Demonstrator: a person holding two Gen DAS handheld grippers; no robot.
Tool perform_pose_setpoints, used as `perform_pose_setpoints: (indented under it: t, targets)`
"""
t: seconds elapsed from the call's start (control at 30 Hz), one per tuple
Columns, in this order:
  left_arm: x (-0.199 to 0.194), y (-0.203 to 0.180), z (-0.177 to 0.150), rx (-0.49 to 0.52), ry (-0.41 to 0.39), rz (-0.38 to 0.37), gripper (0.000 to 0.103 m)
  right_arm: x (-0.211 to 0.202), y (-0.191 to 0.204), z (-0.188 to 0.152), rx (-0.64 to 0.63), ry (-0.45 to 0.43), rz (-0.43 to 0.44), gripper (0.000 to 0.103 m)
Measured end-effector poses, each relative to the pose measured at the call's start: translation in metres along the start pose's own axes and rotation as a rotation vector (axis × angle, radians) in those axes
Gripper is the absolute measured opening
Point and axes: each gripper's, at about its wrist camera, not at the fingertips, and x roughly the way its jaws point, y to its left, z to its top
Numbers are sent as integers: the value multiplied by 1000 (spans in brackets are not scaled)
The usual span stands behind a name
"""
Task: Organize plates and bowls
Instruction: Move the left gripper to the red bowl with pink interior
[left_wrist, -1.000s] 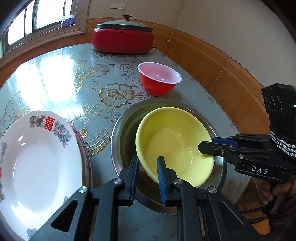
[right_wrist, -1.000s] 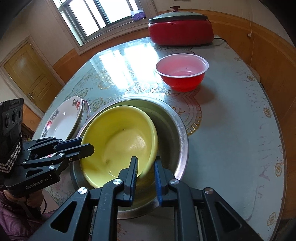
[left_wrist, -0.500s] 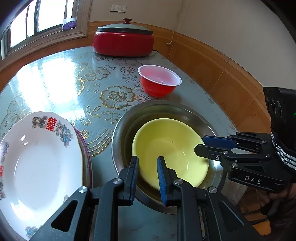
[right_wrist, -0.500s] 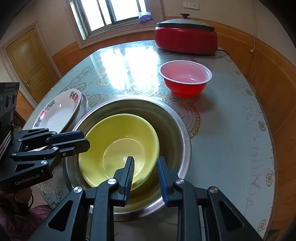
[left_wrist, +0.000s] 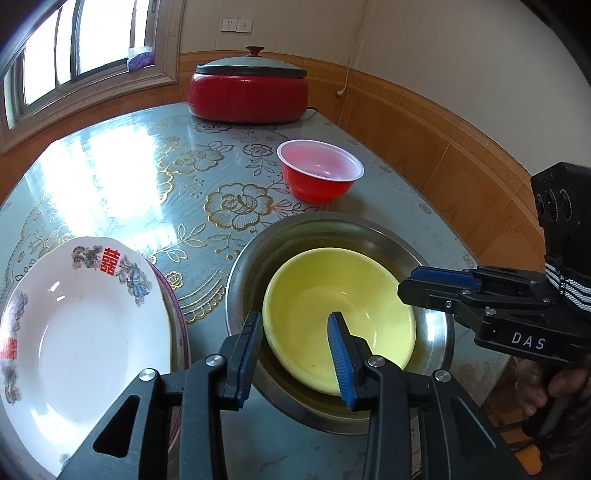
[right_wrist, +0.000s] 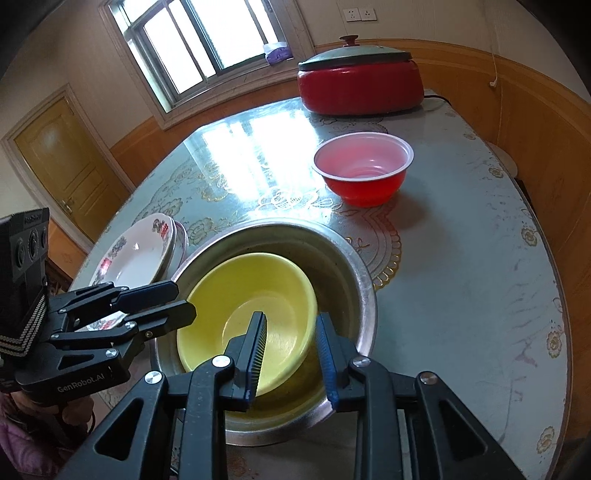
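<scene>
Both claws stand over the near side of the wide, round stainless-steel basin (left_wrist: 436, 325), each with its jaws parting and nothing clamped. Left gripper (left_wrist: 295, 336), black with ribbed blue pads, straddles the near rim of the shallow yellow plastic bowl (left_wrist: 332, 291): one finger sits outside the bowl wall, the other hangs over its inside, and the pads do not press on it. Right gripper (right_wrist: 290, 336) does much the same from the other side, one finger over the yellow bowl's interior and the other over the steel basin's inner slope, with a clear gap to the rim between them.

Seen from the left wrist camera, the right tool reaches in from the right edge, its tips over the basin's rim, and a hand (left_wrist: 546, 384) wraps its grip below. From the right wrist camera, the left tool comes in from the left edge, near the basin's left rim.

That yellow bowl lies inside the basin, resting on its bottom and offset toward the left wall. Just left of the basin sits a stack of white ceramic plates with flower prints and red characters (left_wrist: 74, 332), its edge very near or touching the basin rim. Farther back on the round, floral-patterned glossy table (left_wrist: 147, 177) stands a red plastic bowl with a white rim (left_wrist: 319, 173), apart from the basin. Behind it, at the table's far edge, is a red electric cooker with a grey-green lid (left_wrist: 247, 92).
</scene>
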Motion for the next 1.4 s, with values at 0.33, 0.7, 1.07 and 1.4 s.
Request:
perform_pose_setpoints:
  t: [0.33, 0.7, 1.07, 1.4]
  targets:
    - [1, -4, 11, 22, -16, 14, 39, -4, -22, 10, 134, -50, 21, 28]
    - [6, -15, 25, 68, -13, 16, 46, -3, -45, 26, 219, -86, 17, 28]
    - [24, -2, 57, -11, 18, 10, 49, 11, -80, 66, 308, -116, -21, 29]
    - [51, 11, 98, -53, 33, -8, 48, 36, -97, 104, 335, -106, -38, 28]
